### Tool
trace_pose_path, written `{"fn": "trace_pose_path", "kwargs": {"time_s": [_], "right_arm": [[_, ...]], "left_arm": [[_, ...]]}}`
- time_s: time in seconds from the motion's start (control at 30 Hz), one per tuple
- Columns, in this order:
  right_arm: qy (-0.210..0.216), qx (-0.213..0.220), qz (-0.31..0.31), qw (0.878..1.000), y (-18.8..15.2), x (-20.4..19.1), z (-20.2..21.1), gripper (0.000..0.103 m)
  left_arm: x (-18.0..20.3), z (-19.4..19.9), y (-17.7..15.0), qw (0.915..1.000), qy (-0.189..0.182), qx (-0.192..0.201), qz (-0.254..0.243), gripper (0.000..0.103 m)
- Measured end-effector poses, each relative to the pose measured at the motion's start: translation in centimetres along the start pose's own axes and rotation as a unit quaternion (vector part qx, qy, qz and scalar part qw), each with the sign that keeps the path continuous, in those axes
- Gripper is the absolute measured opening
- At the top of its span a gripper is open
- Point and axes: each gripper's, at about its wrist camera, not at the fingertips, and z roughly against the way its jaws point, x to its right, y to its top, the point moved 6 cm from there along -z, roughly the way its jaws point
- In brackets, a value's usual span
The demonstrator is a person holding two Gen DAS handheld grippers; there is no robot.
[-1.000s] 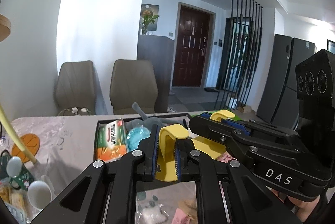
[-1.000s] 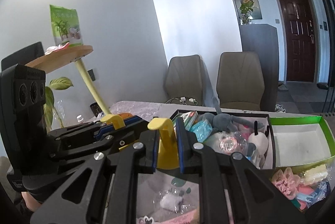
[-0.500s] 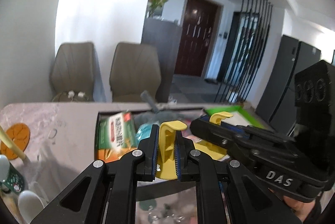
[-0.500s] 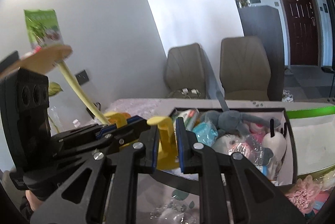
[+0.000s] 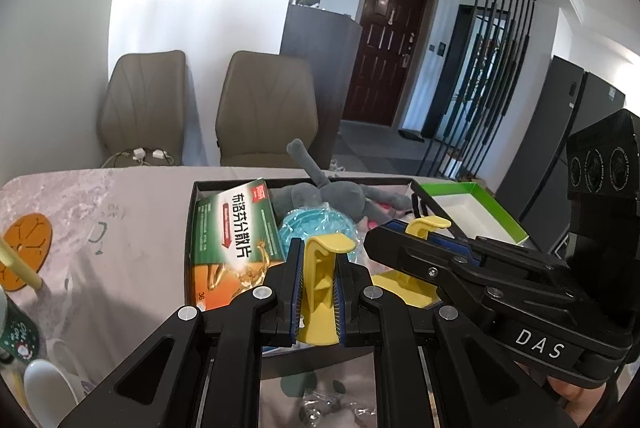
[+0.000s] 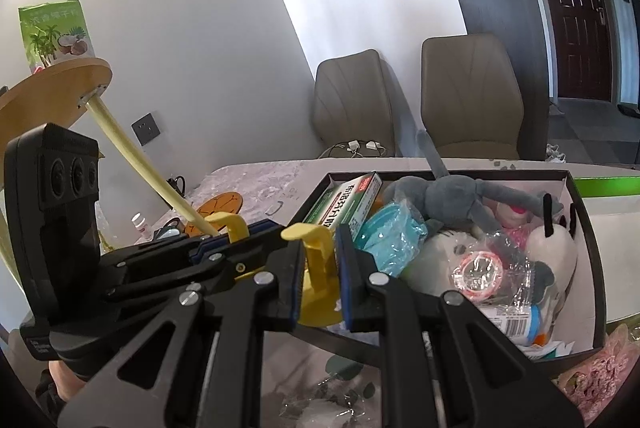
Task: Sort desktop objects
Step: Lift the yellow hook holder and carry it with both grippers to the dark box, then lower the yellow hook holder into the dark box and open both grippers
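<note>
Yellow plastic pieces sit clamped in both tools: the left gripper [image 5: 318, 292] has its jaws closed on a yellow clip [image 5: 320, 282], and the right gripper [image 6: 318, 282] grips a second yellow clip [image 6: 316, 276]. Both hover at the near edge of a black box [image 6: 584, 211] on the worktop [image 5: 120, 211], filled with a green packet [image 5: 232, 232], a grey plush toy [image 6: 456, 195] and wrapped items.

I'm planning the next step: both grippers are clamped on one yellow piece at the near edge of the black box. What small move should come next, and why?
Probably lower it a little further into the black box. The left gripper and right gripper are both shut on the yellow piece, which hangs at the box's near edge, beside the green medicine packet and blue bag. Whether it touches anything below is hidden.
</note>
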Motion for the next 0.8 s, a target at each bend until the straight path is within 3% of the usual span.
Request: {"fn": "trace_pose_path", "kwargs": {"time_s": [0.8], "right_arm": [[0.000, -0.060, -0.022, 0.998, -2.7, 1.1, -4.0, 0.018]], "left_arm": [[-2.8, -2.8, -2.0, 0.9978, 0.023, -0.060, 0.013, 0.012]]}}
